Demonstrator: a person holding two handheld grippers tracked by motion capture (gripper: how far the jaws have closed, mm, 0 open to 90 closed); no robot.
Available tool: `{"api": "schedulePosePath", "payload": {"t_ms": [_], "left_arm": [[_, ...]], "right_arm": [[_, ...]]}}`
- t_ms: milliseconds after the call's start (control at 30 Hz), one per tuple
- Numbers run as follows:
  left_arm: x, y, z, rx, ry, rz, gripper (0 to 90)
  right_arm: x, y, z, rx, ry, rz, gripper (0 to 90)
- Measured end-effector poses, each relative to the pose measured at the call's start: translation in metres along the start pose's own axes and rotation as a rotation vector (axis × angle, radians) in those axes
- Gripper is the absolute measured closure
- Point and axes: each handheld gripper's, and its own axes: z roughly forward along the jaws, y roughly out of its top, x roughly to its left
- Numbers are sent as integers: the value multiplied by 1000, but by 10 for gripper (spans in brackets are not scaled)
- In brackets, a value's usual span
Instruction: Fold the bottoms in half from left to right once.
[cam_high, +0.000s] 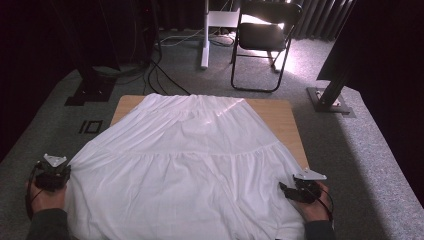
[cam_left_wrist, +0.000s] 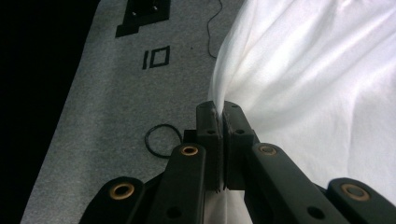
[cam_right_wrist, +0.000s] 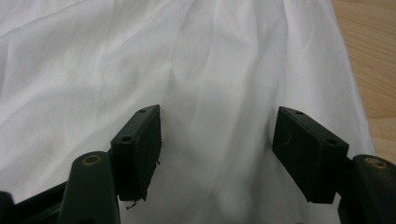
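- Left gripper (cam_left_wrist: 219, 109) is clenched on the side edge of the white skirt (cam_high: 185, 165).
- Right gripper (cam_right_wrist: 217, 154) stands released above the cloth.
- The skirt lies spread across the wooden table (cam_high: 285, 115).
- Step, as I judge: spreading; next, the right jaws need to pinch the hem.

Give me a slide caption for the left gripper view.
Left gripper pinches the white skirt's edge above grey carpet.

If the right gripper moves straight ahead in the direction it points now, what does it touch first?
Most likely the white cloth. The right gripper has its jaws open just above it, pointing across the fabric, with nothing else in between. The exact height above the cloth is hard to judge.
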Motion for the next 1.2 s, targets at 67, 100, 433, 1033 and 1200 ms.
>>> {"api": "schedulePosePath", "payload": {"t_ms": [67,100,433,1033,1200], "left_arm": [[1,0,2,2,11,-2,883],[2,0,3,5,17,-10,883],[4,9,-16,-52,-12,-46,882],[-119,115,-160,-527,-539,195,880],[-204,149,-181,-597,-768,348,880]], "right_arm": [[-6,2,-1,24,-51,26,369],[-6,2,-1,24,-51,26,369],[-21,-5,-3,6,-71,117,411],[-16,-4,0,-6,-57,112,407],[-16,-4,0,-6,-57,111,407]]}}
